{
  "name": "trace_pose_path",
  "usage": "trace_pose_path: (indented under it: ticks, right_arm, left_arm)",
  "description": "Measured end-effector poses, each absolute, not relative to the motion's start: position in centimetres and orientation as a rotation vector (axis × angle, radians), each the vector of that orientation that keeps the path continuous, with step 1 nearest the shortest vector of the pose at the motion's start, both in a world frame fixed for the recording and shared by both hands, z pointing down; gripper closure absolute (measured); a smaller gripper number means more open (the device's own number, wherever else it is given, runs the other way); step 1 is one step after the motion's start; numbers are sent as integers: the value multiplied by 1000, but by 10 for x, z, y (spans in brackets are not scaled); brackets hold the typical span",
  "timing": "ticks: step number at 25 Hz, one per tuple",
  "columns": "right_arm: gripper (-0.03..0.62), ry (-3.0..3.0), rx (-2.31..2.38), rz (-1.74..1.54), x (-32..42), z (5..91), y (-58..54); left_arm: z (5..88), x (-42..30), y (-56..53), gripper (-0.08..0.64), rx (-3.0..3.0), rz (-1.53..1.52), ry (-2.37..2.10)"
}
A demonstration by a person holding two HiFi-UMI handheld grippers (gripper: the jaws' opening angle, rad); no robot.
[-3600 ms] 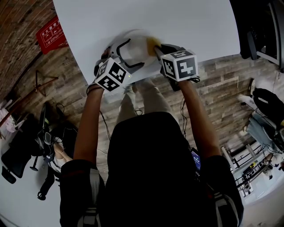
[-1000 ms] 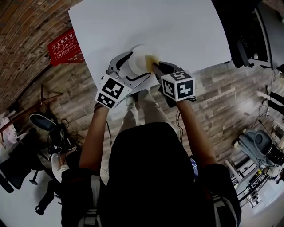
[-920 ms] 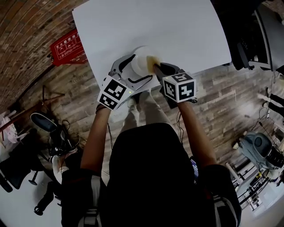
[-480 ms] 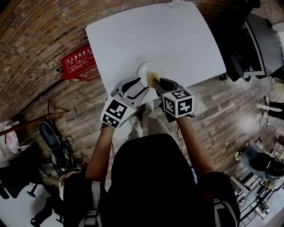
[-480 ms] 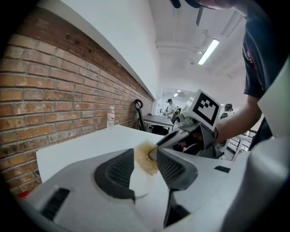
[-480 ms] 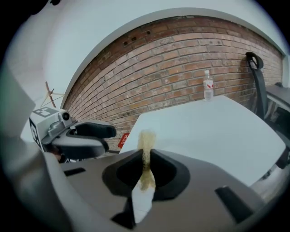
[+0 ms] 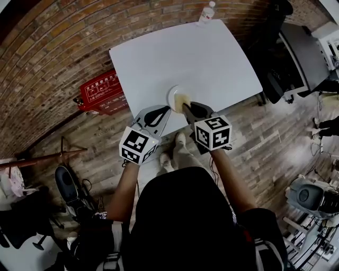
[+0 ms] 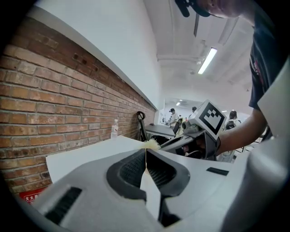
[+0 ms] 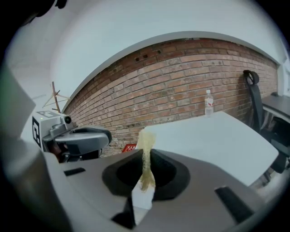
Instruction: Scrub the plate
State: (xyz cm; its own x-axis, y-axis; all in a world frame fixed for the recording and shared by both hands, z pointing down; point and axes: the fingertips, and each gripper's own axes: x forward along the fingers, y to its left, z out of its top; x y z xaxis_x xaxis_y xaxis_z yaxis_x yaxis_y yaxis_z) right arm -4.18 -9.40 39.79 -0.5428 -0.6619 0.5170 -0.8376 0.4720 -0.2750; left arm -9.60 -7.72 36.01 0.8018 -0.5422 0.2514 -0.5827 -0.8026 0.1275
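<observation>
1. Left claw (image 8: 146, 153): jaws just closed, pads together, nothing between.
2. Right claw (image 9: 146, 156): clenched on yellow sponge (image 9: 146, 136), with sponge sticking out past the tips.
3. Both claws side by side over the bench's (image 7: 206, 58) near edge.
4. White plate (image 7: 173, 93) flat on bench, close to near edge. Sponge overlaps it in head view; contact not readable.
5. Clear bottle (image 7: 207, 12) upright at far edge.
</observation>
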Motion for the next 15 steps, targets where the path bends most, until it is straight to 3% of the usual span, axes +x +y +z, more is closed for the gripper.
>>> trace_pose_path:
  ticks: [15]
  right_arm:
    - [551,-2455,1363,545,-57,348,-60]
  left_arm:
    - [318,-106,-35,540,2882,231,-870]
